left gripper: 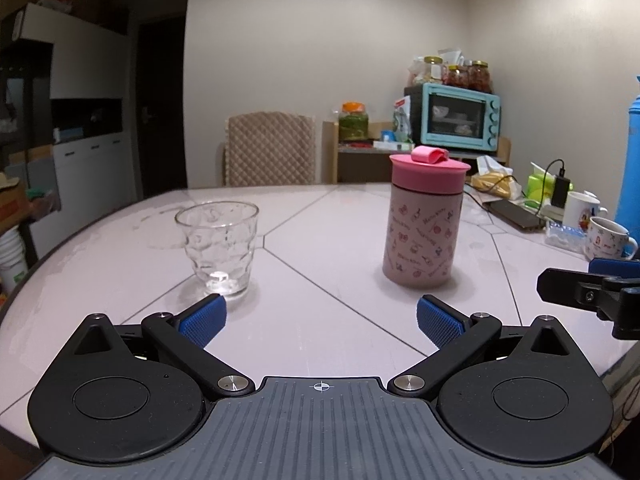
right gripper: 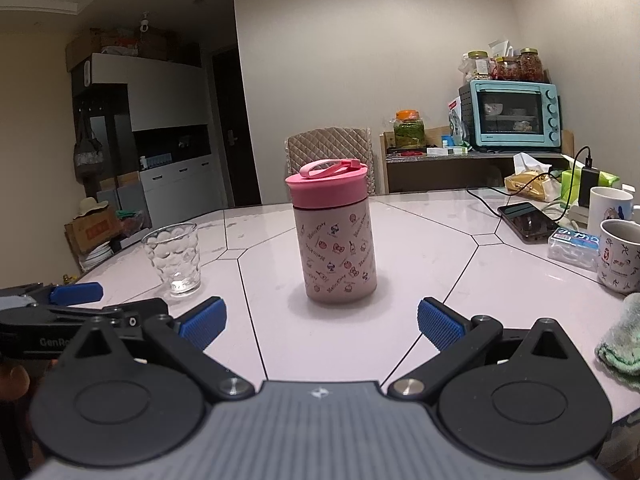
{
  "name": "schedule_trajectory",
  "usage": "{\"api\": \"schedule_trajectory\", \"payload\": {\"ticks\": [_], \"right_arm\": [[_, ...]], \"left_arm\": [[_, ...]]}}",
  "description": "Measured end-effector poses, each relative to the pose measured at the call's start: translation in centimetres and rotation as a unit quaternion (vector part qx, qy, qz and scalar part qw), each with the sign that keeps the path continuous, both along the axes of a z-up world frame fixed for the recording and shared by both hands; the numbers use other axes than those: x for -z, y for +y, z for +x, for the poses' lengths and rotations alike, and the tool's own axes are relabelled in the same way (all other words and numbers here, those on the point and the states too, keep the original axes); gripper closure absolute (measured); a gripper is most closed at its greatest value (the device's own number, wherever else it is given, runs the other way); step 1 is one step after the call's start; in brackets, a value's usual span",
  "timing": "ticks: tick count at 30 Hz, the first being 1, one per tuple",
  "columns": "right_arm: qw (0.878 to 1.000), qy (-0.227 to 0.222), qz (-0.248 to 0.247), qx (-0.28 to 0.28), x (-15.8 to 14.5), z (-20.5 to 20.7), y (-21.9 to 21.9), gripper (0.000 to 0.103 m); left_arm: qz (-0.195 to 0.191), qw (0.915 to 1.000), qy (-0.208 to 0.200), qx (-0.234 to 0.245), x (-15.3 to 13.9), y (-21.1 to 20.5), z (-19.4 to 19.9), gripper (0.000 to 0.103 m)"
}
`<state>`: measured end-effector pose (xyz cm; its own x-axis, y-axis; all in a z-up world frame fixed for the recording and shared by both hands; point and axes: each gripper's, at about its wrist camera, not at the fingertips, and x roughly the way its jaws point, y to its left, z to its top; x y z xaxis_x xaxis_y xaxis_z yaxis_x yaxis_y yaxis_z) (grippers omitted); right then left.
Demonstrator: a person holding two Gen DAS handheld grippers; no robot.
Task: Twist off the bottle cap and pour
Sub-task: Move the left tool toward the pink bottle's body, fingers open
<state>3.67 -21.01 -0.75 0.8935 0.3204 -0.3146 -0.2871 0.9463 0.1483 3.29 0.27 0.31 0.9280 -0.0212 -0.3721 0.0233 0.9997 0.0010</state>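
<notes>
A patterned pinkish bottle (left gripper: 422,236) with a pink screw cap (left gripper: 429,171) stands upright on the white table (left gripper: 328,332). A clear empty glass (left gripper: 218,248) stands to its left. My left gripper (left gripper: 320,320) is open and empty, short of both, between them. In the right wrist view the bottle (right gripper: 338,254) with its cap (right gripper: 326,186) stands straight ahead and the glass (right gripper: 174,258) is at the left. My right gripper (right gripper: 320,320) is open and empty, a little short of the bottle. The left gripper (right gripper: 76,294) shows at the left edge there.
Two mugs (right gripper: 618,256), a phone (right gripper: 526,222) with a charger cable, a small plastic box (right gripper: 574,246) and a green cloth (right gripper: 622,340) lie on the table's right side. A blue flask (left gripper: 630,176) stands far right. A chair (right gripper: 330,152) is behind the table.
</notes>
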Motion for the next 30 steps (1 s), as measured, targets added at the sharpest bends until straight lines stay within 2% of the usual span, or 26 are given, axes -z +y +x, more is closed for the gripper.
{"api": "schedule_trajectory", "payload": {"ticks": [30], "right_arm": [[1.0,-0.002,0.006,-0.005,0.0,5.2,-0.2,0.0]], "left_arm": [[-0.001,0.9998,0.017,0.012,0.3,0.4,5.4,0.0]]}}
